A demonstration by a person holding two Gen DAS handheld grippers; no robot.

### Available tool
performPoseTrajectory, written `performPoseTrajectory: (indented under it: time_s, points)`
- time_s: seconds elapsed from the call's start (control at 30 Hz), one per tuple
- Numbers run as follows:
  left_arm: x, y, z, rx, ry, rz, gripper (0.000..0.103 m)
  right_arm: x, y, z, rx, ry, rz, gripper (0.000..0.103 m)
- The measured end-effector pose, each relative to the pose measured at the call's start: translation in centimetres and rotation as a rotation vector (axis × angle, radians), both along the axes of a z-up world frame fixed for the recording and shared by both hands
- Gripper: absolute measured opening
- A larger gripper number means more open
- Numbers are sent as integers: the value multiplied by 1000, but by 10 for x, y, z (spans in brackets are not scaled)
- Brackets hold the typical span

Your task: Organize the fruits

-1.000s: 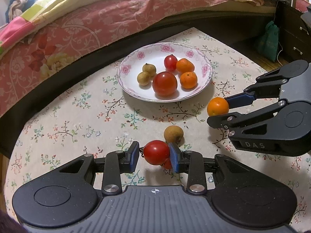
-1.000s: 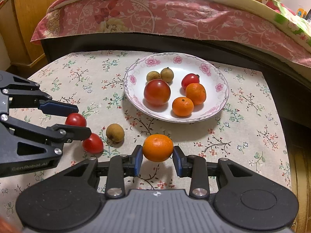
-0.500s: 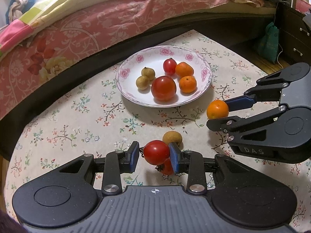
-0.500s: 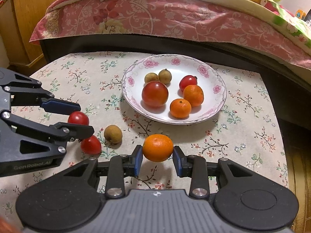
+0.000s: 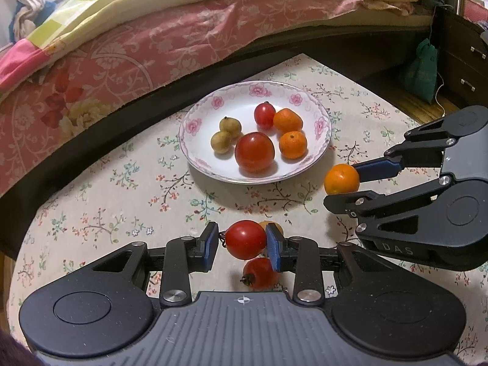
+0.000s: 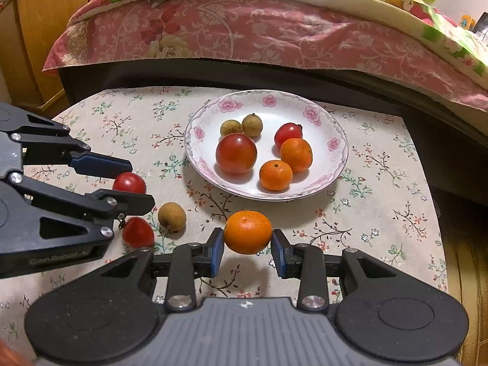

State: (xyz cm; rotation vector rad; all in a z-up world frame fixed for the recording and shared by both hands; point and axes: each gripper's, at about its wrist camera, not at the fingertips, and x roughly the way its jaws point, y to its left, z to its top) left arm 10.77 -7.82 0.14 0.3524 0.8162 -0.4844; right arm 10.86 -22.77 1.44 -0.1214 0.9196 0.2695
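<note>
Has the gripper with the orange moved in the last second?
Yes. In the left wrist view, the right gripper, shut on the orange, has drawn back from the plate, though that camera itself shifts.

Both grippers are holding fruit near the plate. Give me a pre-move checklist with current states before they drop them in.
1. Left gripper grips its tomato: ok, pinched between both fingers.
2. Right gripper grips its orange: ok.
3. Plate has free room: ok, bare patch at its near right.
4. Grippers apart from each other: ok, gap visible in both views.
5. Loose tomato and longan out of the way: cannot tell, they lie just under the left gripper.
6. Fruit lifted off the cloth: ok, shadows below.
</note>
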Motion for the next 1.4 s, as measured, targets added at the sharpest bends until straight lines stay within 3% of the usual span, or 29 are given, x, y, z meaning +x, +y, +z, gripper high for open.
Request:
performPoseTrajectory:
  time_s: [0.83, 1.4]
  points:
    - [9, -8, 5, -7, -20, 4, 41, 2, 3, 3, -11, -22, -9, 34]
    - [-20, 28, -18, -1, 70, -28, 44, 0, 0, -5, -4, -3, -9, 34]
